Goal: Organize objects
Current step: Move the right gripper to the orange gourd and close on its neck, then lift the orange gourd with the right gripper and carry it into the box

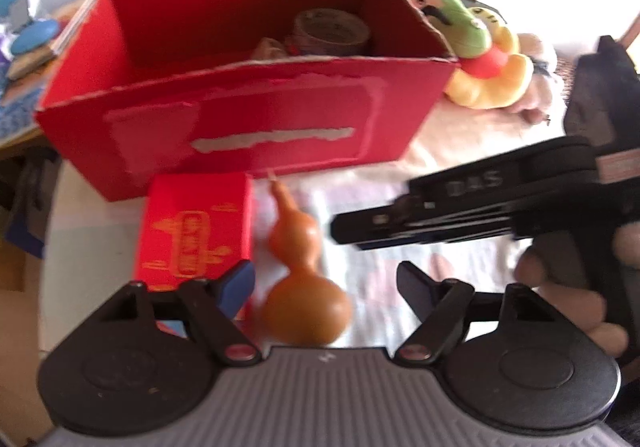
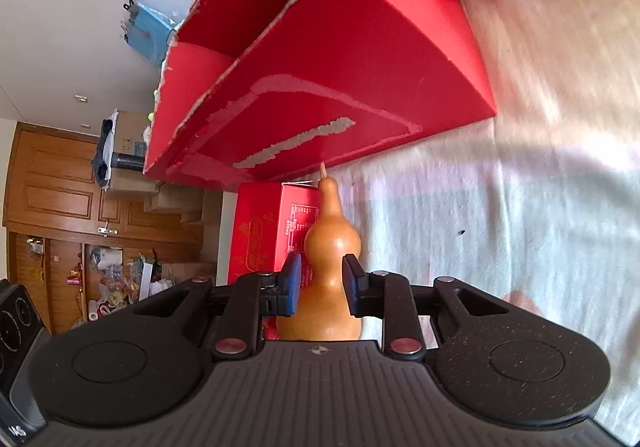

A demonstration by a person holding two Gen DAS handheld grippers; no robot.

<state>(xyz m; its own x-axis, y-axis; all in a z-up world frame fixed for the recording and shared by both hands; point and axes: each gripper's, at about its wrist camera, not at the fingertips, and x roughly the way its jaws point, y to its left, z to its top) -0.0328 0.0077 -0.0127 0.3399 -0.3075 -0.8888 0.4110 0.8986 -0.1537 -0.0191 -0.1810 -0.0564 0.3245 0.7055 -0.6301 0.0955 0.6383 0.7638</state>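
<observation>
Pale bedspread (image 1: 460,143) carries a small red carton (image 1: 196,231) beside an orange gourd (image 1: 304,279); left gripper (image 1: 326,285) hangs spread, right gripper (image 2: 322,279) pinches the gourd's waist. Best lifted upright, clearing the red box (image 1: 240,119) rim.

You see an orange-brown gourd (image 2: 332,243), neck towards the big open red box (image 1: 248,115), beside a small red carton (image 1: 196,227), tape roll (image 1: 330,31) inside the box

Smooth glossy tan gourd (image 2: 330,247), matt red cardboard open box (image 1: 240,127) with torn rough paper patches, my gripper's matt black plastic fingers (image 2: 358,283), soft pale cloth cover (image 2: 520,187).
</observation>
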